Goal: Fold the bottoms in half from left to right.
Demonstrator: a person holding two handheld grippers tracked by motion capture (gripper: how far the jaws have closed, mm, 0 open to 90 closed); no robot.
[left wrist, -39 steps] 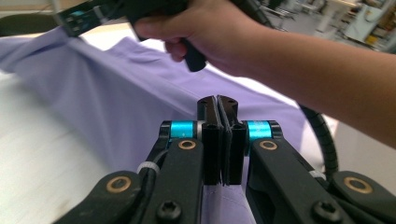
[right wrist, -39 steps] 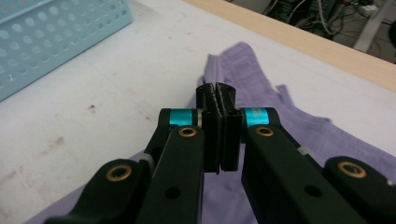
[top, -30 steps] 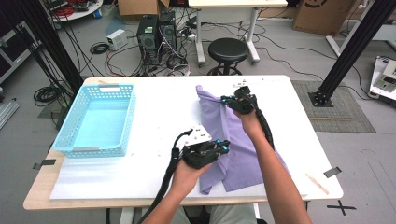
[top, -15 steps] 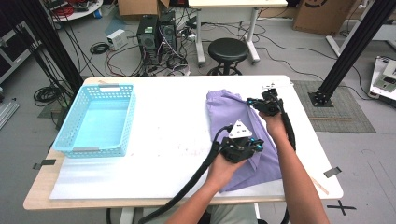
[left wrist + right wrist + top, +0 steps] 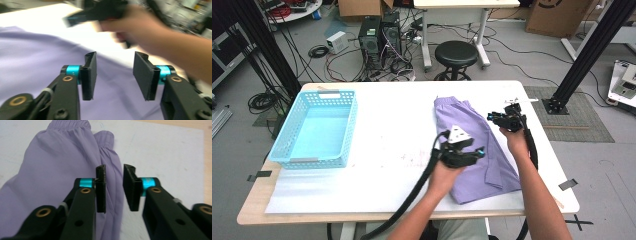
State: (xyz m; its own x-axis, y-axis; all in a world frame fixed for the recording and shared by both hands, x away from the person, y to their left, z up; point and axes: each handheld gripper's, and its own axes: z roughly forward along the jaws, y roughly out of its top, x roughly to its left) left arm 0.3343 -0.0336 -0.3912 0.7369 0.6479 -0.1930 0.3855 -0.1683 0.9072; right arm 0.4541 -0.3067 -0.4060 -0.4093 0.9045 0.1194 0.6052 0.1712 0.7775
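Nearest me, my left gripper (image 5: 479, 151) hovers with jaws just opened and empty over the purple shorts (image 5: 472, 140) lying flat on the right half of the white worktop (image 5: 397, 125), while farther off my right gripper (image 5: 492, 117) holds its jaws freshly parted above the garment's right edge.
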